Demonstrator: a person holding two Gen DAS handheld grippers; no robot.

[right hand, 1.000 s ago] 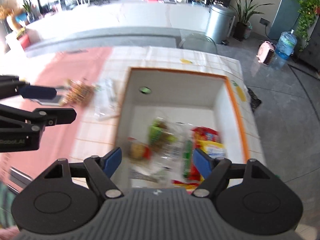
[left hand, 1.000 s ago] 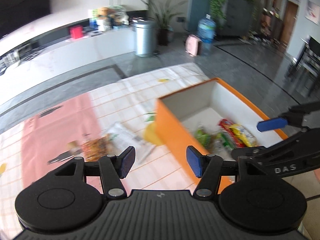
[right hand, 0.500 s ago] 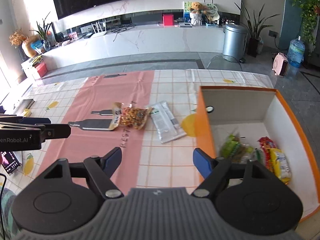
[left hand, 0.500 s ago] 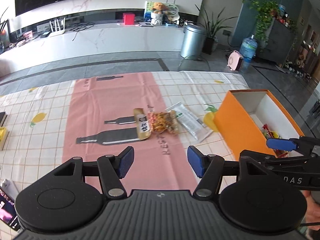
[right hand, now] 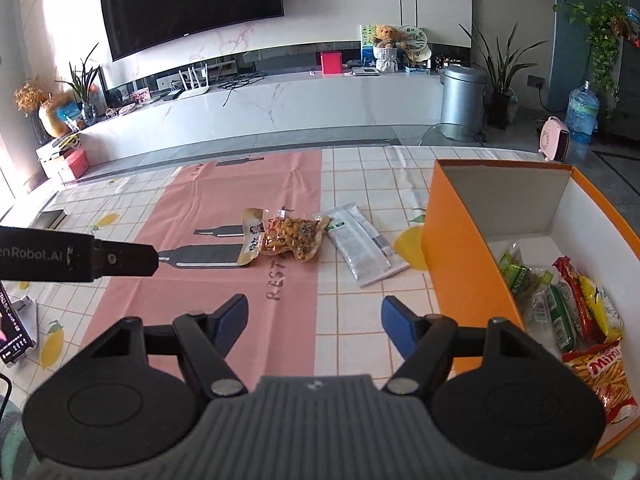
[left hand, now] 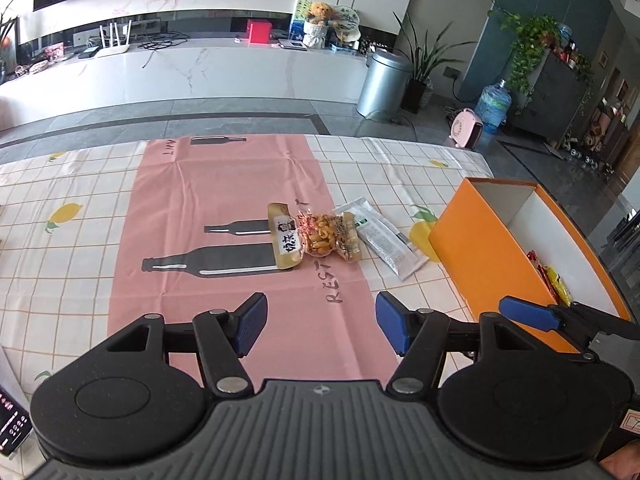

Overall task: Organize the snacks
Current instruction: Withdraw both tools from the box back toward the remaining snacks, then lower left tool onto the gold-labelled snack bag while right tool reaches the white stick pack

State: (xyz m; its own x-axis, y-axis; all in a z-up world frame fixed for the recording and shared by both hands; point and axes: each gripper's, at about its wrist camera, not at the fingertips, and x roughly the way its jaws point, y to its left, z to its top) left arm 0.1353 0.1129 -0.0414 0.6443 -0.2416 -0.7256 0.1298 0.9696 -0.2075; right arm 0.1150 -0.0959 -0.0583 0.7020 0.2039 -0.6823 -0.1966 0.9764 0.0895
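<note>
My left gripper (left hand: 320,326) fingers wide, empty; right gripper (right hand: 314,322) fingers closing, empty; snack bags (left hand: 316,236) ahead, box (right hand: 460,240) right.

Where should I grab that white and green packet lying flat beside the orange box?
Probably across its narrow width near the middle. The white and green packet lies flat and slanted on the tablecloth, apart from the peanut bag, so come from above with the right gripper, turned so the fingers straddle its long edges.

We see bare tablecloth (left hand: 240,184) before the snack packets (left hand: 316,236); orange box (left hand: 480,256) blocks the table's right edge.
</note>
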